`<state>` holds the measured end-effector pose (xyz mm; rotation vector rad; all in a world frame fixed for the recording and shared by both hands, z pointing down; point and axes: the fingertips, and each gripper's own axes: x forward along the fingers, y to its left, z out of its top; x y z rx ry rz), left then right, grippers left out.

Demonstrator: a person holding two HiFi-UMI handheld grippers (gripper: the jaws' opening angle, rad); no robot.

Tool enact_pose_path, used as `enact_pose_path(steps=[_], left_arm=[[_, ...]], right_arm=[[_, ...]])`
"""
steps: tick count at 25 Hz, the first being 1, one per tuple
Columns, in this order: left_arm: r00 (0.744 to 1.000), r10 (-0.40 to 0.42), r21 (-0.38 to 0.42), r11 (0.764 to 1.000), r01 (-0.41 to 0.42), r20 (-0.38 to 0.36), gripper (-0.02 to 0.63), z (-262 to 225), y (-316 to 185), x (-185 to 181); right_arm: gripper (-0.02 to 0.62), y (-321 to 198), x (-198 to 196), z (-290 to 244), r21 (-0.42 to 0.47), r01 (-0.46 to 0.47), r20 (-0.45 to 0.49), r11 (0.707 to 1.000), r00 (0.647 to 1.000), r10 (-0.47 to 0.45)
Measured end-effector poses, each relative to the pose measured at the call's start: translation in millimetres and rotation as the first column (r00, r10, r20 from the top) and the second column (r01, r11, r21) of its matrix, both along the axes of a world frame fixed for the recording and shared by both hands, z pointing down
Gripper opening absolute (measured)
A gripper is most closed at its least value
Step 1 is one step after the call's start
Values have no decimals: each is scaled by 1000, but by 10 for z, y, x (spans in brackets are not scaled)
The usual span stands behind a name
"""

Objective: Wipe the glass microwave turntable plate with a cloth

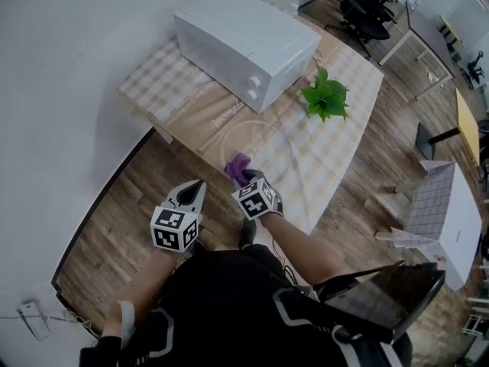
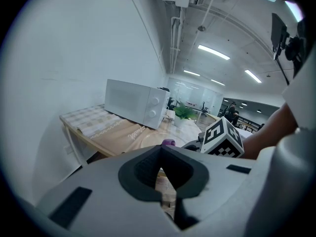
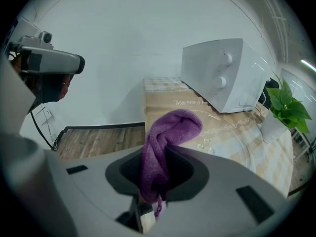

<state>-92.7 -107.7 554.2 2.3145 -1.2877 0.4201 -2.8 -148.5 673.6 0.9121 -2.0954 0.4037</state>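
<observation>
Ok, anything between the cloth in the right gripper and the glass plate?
Nothing visible. The right gripper holds the purple cloth right at the glass plate's near edge; the microwave and the plant stand beyond it, off the plate.

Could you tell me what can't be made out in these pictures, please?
- Whether the purple cloth touches the glass plate: too small in the head view, and the right gripper blocks it with its own body in the right gripper view.
- Smears on the plate: too fine in every view.
- Inside of the microwave: hidden by its casing.
</observation>
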Motion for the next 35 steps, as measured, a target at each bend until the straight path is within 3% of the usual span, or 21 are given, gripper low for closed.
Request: enact_pose_path(steps=[12, 28, 35], left_arm=[[999, 21, 7, 1000, -21, -30, 2, -63, 2, 32], [995, 95, 22, 995, -94, -36, 2, -102, -378, 726], [994, 108, 4, 994, -108, -11, 2, -47, -528, 970]], right_arm=[[95, 28, 38, -328, 37, -57, 75, 998, 996, 54], [95, -607, 1410, -442, 79, -268, 60, 960, 963, 264], [95, -838, 1806, -335, 85, -305, 52, 949, 952, 301]])
